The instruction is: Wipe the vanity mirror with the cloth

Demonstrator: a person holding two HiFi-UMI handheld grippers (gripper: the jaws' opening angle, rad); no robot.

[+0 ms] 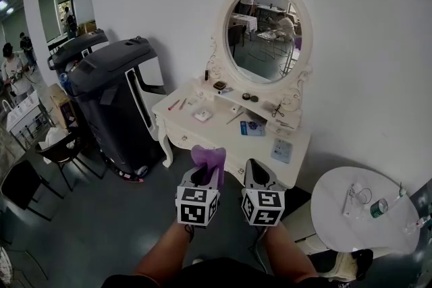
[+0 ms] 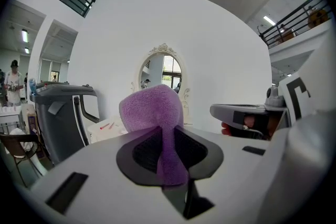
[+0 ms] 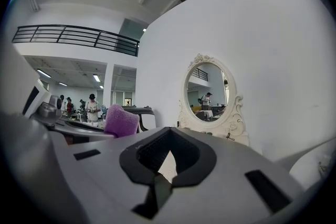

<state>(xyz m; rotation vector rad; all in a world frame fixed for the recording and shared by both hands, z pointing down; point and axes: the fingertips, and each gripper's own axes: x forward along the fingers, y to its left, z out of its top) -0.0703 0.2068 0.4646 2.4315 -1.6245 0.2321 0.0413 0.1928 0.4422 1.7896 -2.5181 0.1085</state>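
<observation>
The left gripper (image 1: 204, 175) had its jaws pressed together on a purple cloth (image 1: 208, 158). A narrow fold was pinched between the pads, and the fluffy bulk stood out past the tips toward 12 o'clock. The right gripper (image 1: 257, 172) was held just beside it at 3 o'clock. Its jaws were closed tip to tip with nothing between them, leaving only a small gap behind the tips.

Both grippers were held in the air short of the white dressing table (image 1: 202, 135), with their tips pointing toward it. The oval vanity mirror (image 1: 264, 36) stood on that table in its ornate white frame, at about 1 o'clock from the grippers and well apart from the cloth. Small items lay scattered on the tabletop.

A tall black machine (image 1: 111, 101) stood against the wall at 10 o'clock, and a round white side table (image 1: 337, 212) sat at 4 o'clock.
</observation>
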